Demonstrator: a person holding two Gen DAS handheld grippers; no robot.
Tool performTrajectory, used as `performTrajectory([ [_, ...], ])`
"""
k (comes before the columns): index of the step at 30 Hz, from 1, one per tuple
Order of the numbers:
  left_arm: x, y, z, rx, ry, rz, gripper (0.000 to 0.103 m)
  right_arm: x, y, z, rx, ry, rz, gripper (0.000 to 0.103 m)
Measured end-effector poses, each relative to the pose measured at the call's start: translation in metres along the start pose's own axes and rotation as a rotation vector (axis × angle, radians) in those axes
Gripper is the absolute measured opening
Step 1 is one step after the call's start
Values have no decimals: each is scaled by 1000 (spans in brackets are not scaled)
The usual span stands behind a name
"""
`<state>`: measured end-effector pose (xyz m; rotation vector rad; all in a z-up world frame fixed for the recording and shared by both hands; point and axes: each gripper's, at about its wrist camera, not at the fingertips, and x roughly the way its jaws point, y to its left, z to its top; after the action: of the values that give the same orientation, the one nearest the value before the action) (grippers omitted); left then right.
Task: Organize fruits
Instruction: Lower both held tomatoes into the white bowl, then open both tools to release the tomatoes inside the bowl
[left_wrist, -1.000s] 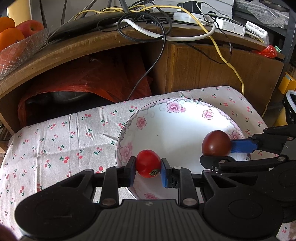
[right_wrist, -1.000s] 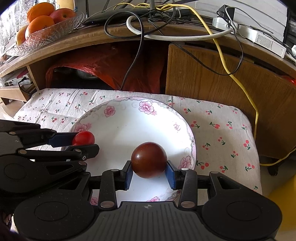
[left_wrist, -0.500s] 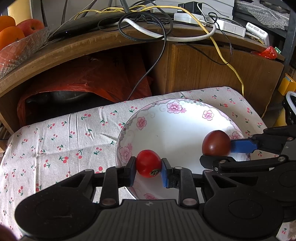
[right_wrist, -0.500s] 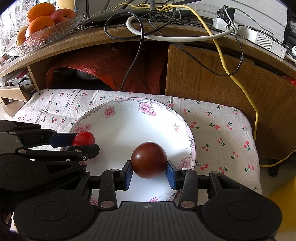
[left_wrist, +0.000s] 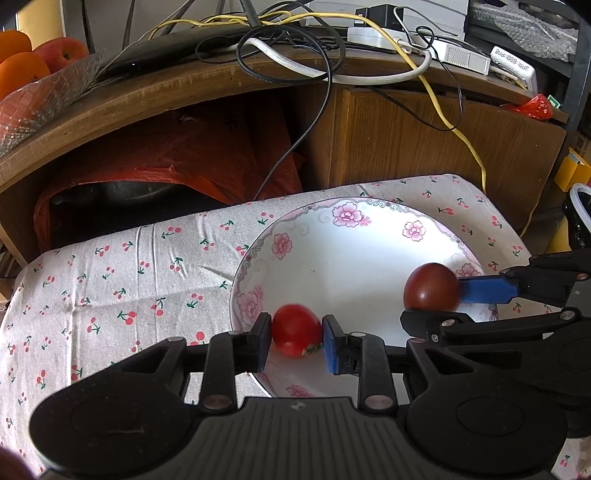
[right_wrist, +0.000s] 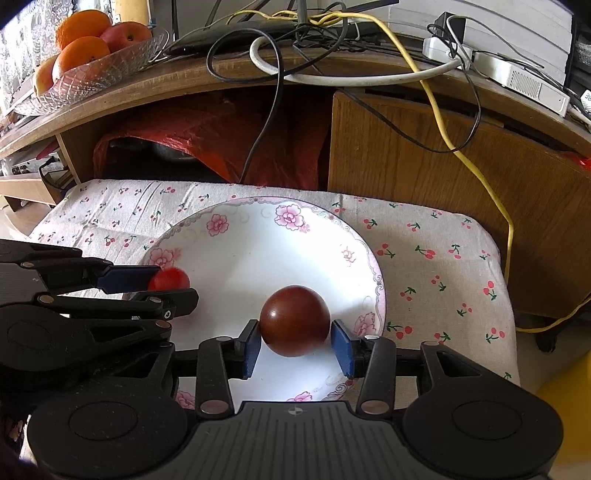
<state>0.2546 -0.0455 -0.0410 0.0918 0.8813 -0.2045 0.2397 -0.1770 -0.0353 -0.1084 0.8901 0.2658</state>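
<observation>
L wrist view: left gripper (left_wrist: 296, 341) now has its fingers apart. There's a visible gap between the blue pads and the red tomato (left_wrist: 296, 329), where 0.5 s ago the pads were pinching it. The tomato is motion-blurred, so prob. dropping or rolling just now, over the near-left rim of the floral plate (left_wrist: 343, 216). Across the plate, the right gripper (left_wrist: 432, 302) shows side-on w/ the dark red fruit (left_wrist: 431, 288) at its tips; whether it's pinched or loose can't be told from this angle. Cherry-print cloth (left_wrist: 122, 280) covers the surface under the plate; the wooden desk (left_wrist: 192, 88) behind carries cables.

R wrist view: right gripper (right_wrist: 296, 345) fingers have also spread. The R pad stands clear of the dark red fruit (right_wrist: 294, 320) and the L pad is barely touching, if at all; earlier both pads were pressed on. The fruit sits over the near part of the plate (right_wrist: 255, 206), seemingly resting in it. Left gripper (right_wrist: 168, 286) comes in from the side, w/ the red tomato (right_wrist: 169, 279) blurred at its tips by the plate's left rim. Glass bowl of oranges and an apple (right_wrist: 88, 48) sits far back on the desk, untouched.

Meaning: both fruits were released at once into the plate, so the placing step looks basically done. Next is prob. backing both grippers out w/o nudging the round fruits, which roll easily; the tomato near the rim is the riskier one.
</observation>
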Motion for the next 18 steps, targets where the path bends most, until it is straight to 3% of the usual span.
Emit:
performTrajectory([
  [18, -19, -4, 0, -6, -35, -6, 42, -22, -7, -1, 16, -31, -6, 54],
])
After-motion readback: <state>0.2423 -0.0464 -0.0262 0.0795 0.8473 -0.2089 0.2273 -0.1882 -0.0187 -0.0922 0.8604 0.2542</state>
